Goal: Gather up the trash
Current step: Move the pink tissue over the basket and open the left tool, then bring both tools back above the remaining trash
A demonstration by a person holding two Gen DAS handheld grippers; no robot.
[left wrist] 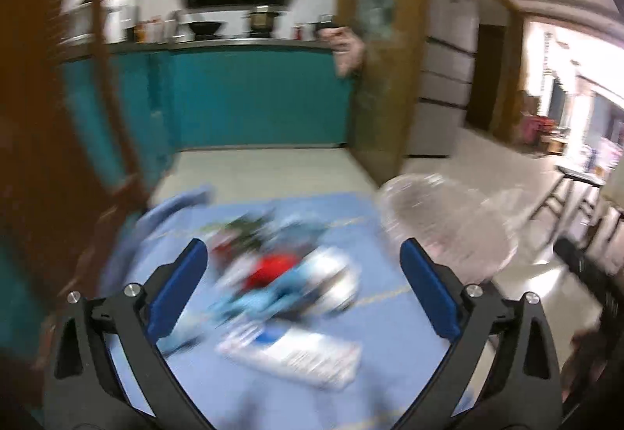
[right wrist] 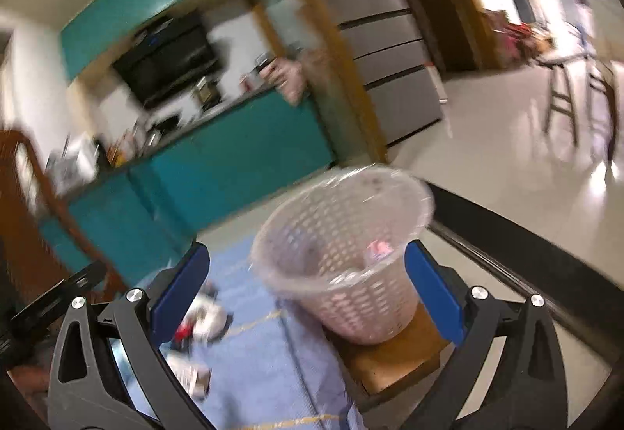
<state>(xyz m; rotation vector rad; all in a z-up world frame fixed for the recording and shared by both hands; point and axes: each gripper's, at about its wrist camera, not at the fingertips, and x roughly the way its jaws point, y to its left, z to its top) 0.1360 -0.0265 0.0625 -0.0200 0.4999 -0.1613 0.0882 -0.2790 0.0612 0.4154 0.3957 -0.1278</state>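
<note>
Trash (left wrist: 284, 285): a blurred heap of wrappers, a red scrap and a flat printed packet, lying mid-cloth on the blue tablecloth (left wrist: 390, 363).
Handling: I judge it light, crinkly and soft; thin packets may slip, so I'd pinch a raised edge or a crumpled fold, not a flat face.
Basket (right wrist: 343, 258): lined lattice bin on a wooden stool (right wrist: 394, 363) just off the cloth's right edge, some scraps already inside.
Left gripper (left wrist: 304, 289): my jaws stand wide, nothing between them, above the heap.
Right gripper (right wrist: 306, 293): spread wide too, empty, facing the basket.
</note>
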